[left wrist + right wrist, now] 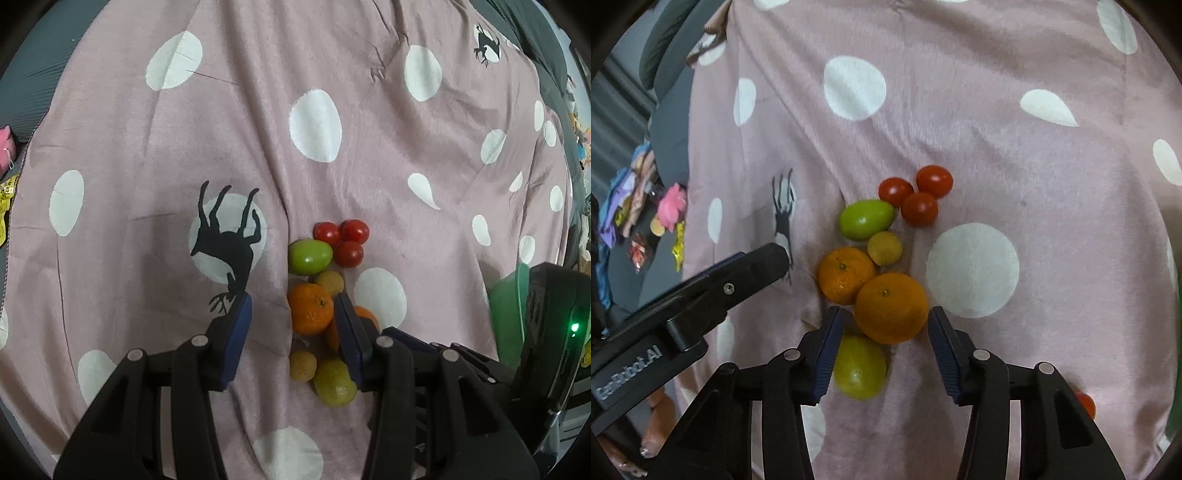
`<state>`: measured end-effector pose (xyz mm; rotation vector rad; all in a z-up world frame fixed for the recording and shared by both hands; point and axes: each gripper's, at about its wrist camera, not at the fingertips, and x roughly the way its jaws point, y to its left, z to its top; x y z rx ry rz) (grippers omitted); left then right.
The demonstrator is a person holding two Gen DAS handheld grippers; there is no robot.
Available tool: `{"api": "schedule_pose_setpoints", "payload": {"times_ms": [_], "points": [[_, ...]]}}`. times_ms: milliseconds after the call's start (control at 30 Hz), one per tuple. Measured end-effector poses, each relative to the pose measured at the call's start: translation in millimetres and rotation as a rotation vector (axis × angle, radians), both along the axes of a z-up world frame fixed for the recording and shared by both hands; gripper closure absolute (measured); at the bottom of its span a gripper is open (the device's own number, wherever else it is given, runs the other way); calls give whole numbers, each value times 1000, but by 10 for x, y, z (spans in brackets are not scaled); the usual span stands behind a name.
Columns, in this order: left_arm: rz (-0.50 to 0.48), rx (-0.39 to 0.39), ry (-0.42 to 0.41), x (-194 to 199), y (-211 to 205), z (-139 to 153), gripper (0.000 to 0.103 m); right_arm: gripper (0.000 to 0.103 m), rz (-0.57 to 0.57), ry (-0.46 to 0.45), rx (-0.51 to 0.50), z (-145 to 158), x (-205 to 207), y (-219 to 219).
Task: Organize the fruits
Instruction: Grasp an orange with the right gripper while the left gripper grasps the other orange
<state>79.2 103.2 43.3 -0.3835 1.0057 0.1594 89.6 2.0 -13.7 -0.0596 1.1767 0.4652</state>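
Fruit lay clustered on the pink spotted cloth (997, 110). The right gripper (886, 332) stood released around the nearer orange (891, 308), three tomatoes (919, 195) at twelve o'clock. The left gripper (291, 317), also released, hung over the other orange (309, 308), a green fruit (309, 256) beyond.

Soft matt cloth under glossy and dimpled fruit skins

Pink dotted cloth (997, 147), faintly napped and creased; red tomatoes (919, 209) and green fruit (866, 219) smooth and shiny; oranges (891, 307) finely pitted, dull sheen; matt black plastic right gripper (886, 347) and left gripper (293, 332), ribbed blue pads (827, 354), small metal pins.
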Motion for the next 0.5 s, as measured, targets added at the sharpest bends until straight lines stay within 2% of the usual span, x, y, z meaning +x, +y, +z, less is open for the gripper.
{"api": "schedule_pose_setpoints", "payload": {"times_ms": [233, 333, 433, 500], "points": [[4, -17, 21, 95, -5, -60, 56, 58, -21, -31, -11, -14, 35, 14], [-5, -7, 32, 119, -30, -79, 56, 63, -47, -33, 11, 39, 49, -59], [-26, -4, 36, 154, -65, -98, 56, 76, -62, -52, 29, 144, 68, -189], [-36, -4, 40, 184, -84, -117, 56, 76, -48, -42, 34, 140, 85, -199]]}}
